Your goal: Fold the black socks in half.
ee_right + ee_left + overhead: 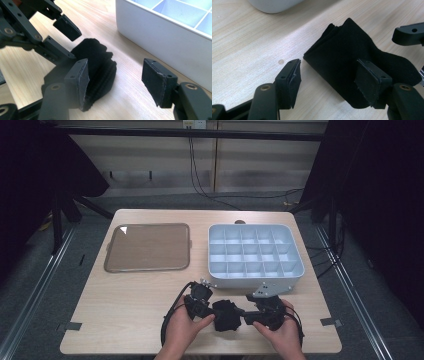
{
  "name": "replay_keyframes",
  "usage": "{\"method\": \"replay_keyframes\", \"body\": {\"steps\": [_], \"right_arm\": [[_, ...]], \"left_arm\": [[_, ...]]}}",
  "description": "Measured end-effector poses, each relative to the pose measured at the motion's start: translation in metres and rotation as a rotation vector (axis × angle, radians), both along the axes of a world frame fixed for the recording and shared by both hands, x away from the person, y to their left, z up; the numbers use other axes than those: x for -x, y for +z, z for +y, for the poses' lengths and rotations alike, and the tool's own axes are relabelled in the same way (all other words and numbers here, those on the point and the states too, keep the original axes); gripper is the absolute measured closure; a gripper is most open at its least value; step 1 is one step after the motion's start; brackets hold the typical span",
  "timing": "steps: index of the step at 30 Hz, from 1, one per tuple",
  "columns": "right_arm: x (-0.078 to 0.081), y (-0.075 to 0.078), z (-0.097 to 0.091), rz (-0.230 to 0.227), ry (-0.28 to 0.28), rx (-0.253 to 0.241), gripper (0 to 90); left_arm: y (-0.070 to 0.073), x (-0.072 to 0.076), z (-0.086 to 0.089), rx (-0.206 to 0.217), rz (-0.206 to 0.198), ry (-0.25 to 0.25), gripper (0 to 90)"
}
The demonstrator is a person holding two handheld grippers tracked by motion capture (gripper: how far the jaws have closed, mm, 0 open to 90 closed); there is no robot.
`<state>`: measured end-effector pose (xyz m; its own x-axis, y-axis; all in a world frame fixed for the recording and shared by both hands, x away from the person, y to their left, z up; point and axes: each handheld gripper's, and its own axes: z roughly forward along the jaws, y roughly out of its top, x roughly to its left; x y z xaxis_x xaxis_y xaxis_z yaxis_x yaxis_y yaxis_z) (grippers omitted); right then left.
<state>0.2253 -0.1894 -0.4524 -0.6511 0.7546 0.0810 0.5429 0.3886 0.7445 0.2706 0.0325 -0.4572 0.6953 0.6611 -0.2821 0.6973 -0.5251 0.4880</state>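
A folded black cloth [226, 316] lies on the table [125, 295], just in front of the white compartment box [255, 255] and between the two grippers. The left gripper [212, 312], held in the person's left hand [182, 332], comes at the cloth from the left; in the left gripper view its jaws stand apart, one off the cloth's folded edge over bare wood, the other over the cloth [352, 70], so the cloth lies partly in the gap, and I cannot tell whether that jaw touches it. The right gripper [245, 316], in the right hand [282, 335], faces the cloth from the right with its jaws also spread; in the right gripper view the cloth [97, 72] sits just beyond one jaw, while the other jaw hangs over bare table beside the box wall [160, 37]. Left of the box lies a brown tray [147, 247], well apart from the cloth
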Motion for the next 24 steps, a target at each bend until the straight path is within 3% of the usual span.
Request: {"method": "replay_keyframes", "body": {"steps": [11,19,24], "right_arm": [[-0.003,-0.008,0.013,0.015,0.003,-0.012,37.3],[-0.005,-0.004,0.016,0.006,0.004,-0.026,35.2],[-0.007,-0.009,0.024,0.030,0.021,-0.003,34.7]], "left_arm": [[-0.001,0.001,0.001,0.000,0.001,-0.005,37.0],[0.001,0.002,0.007,-0.001,-0.006,0.006,36.7],[0.002,0.004,0.012,-0.003,-0.007,0.008,36.3]]}}
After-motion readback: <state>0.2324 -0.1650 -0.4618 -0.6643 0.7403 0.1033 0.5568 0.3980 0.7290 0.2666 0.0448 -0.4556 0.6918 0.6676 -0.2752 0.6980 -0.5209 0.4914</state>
